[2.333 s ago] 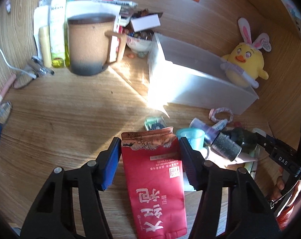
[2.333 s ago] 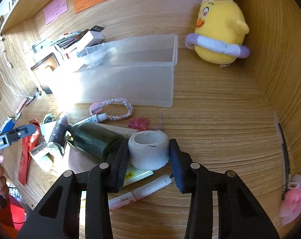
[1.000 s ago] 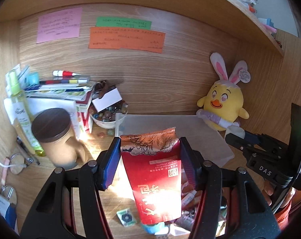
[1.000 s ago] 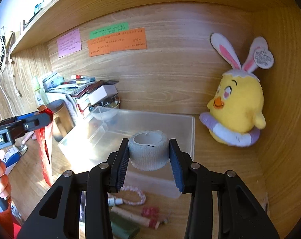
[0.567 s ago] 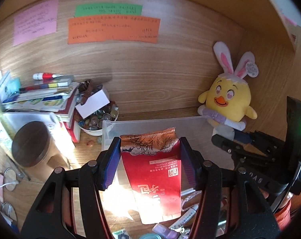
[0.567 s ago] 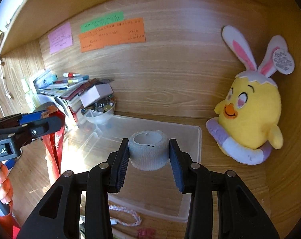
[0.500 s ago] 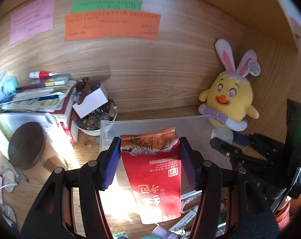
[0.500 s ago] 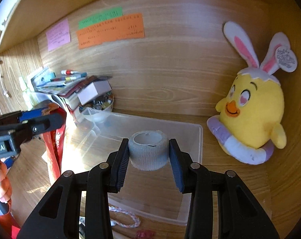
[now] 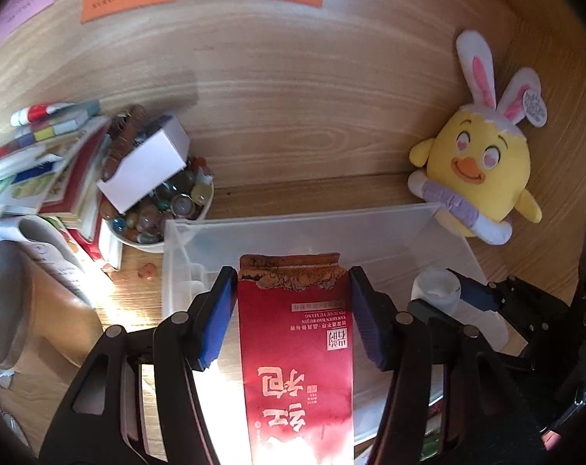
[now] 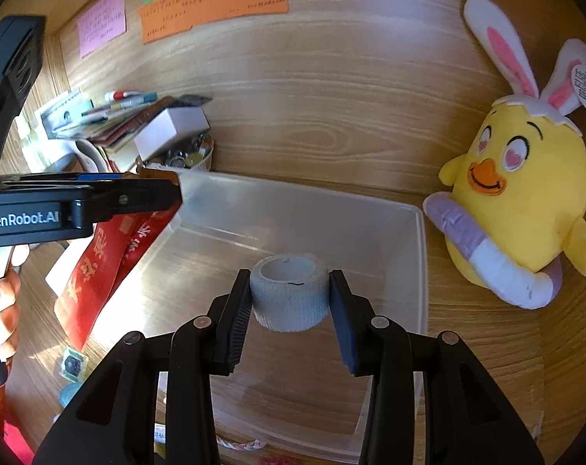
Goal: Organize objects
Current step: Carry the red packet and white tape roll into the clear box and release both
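Right wrist view: right hand-held gripper [image 10: 290, 302] clamped on bandage roll [image 10: 290, 290], left hand-held gripper [image 9: 293, 317] clamped on red pouch [image 9: 296, 348]; lower both inside clear bin [image 10: 419, 255] before releasing.

Glossy red foil-look pouch [image 9: 297, 352], torn crinkled top edge. White roll of woven crepe-textured bandage [image 10: 290, 290], matt. Translucent frosted plastic bin [image 10: 419, 271], smooth walls. Yellow plush chick toy [image 10: 521, 201], soft fuzzy cloth. Desk and back panel [image 9: 293, 108]: wood-grain, satin finish. Matt black plastic gripper fingers [image 10: 235, 317], ribbed pads.
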The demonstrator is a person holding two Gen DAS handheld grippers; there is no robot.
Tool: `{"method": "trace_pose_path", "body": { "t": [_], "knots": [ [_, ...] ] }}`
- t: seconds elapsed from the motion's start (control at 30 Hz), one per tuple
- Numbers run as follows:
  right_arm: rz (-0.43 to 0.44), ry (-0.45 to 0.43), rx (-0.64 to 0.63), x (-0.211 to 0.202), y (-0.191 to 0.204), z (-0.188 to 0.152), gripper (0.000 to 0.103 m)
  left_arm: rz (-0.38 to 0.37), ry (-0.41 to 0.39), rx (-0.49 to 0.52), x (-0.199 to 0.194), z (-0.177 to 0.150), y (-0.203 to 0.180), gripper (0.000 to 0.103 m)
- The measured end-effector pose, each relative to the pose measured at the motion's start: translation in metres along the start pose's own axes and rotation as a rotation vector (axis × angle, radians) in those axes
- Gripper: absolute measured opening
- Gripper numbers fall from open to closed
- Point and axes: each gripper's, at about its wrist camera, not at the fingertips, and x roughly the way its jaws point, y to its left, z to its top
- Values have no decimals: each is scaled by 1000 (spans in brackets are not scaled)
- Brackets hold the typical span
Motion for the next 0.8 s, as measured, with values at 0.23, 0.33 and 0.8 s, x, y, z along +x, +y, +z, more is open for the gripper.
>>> {"method": "trace_pose_path", "body": {
  "t": [0.23,0.33,0.8],
  "knots": [
    [-13,24,-12,10,5,-2,36,-5,34,12,8,-3,-2,57],
    [-19,27,-16,11,7,-4,36,-14,34,11,6,-3,-2,58],
    [-52,-3,-49,-3,11,-3,57,39,-91,60,-45,-19,-11,73]
  ]
}}
